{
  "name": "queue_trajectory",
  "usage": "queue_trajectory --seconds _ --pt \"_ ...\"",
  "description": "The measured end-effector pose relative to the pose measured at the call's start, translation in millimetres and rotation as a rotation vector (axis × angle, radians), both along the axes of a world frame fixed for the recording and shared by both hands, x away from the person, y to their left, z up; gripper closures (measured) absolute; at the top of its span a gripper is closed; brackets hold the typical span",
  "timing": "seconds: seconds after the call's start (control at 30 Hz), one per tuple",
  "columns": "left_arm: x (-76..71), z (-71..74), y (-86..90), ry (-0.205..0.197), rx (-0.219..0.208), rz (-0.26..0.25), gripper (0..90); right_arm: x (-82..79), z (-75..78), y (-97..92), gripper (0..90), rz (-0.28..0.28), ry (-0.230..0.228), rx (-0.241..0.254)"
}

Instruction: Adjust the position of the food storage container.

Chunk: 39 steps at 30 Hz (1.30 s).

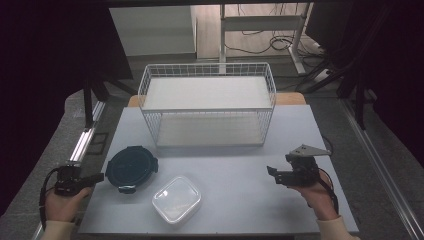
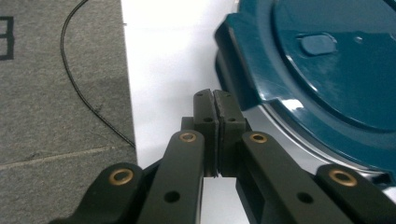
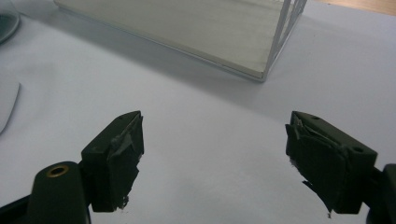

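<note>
A round container with a dark teal lid sits at the table's front left. Just left of it my left gripper is low over the table's edge, its pads pressed together with nothing between them, tips close beside the lid's latch. To the container's right lies a clear, rounded square container, whose edge shows at the left of the right gripper view. My right gripper is held at the front right, jaws wide apart and empty, pointing left over bare table.
A white wire basket with a pale board in its bottom stands across the back of the grey table top. Grey felt with a thin black cable lies left of the table.
</note>
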State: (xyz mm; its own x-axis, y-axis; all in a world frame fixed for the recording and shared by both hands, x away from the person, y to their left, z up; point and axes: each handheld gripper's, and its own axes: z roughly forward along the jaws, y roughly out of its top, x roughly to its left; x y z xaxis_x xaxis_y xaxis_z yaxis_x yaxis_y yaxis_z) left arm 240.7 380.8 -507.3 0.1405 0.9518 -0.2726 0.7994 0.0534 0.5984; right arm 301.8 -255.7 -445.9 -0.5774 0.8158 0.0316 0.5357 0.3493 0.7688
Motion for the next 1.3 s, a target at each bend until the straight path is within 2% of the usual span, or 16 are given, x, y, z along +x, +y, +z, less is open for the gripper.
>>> queue_trajectory --seconds 0.17,0.27,0.53,0.63,0.73,0.8,1.3 --pt "5.6 -6.4 -0.3 0.009 -0.012 0.009 90.0 0.2 -0.6 0.0 18.9 -0.001 0.001 -0.001" --pt "8.1 -7.4 -1.8 0.008 -0.029 -0.005 90.0 0.4 -1.2 0.2 18.8 -0.001 0.004 -0.001" --pt "10.0 -4.7 -3.5 0.005 -0.020 -0.008 90.0 1.0 -2.5 0.7 18.8 -0.003 0.006 -0.010" --pt "10.2 -2.6 -5.3 -0.005 -0.035 -0.011 90.0 0.7 -2.1 1.8 18.8 -0.002 0.005 -0.011" --pt "11.0 -1.5 -7.3 -0.003 -0.024 -0.012 90.0 0.7 -2.1 2.4 18.8 -0.001 0.006 -0.012" --pt "12.2 -2.5 -7.6 -0.006 -0.035 -0.008 90.0 1.0 -2.7 3.1 18.8 0.001 0.007 -0.014" --pt "16.5 -0.5 -31.7 0.002 -0.033 -0.054 90.0 0.4 -3.2 4.0 18.8 0.004 0.012 -0.014"
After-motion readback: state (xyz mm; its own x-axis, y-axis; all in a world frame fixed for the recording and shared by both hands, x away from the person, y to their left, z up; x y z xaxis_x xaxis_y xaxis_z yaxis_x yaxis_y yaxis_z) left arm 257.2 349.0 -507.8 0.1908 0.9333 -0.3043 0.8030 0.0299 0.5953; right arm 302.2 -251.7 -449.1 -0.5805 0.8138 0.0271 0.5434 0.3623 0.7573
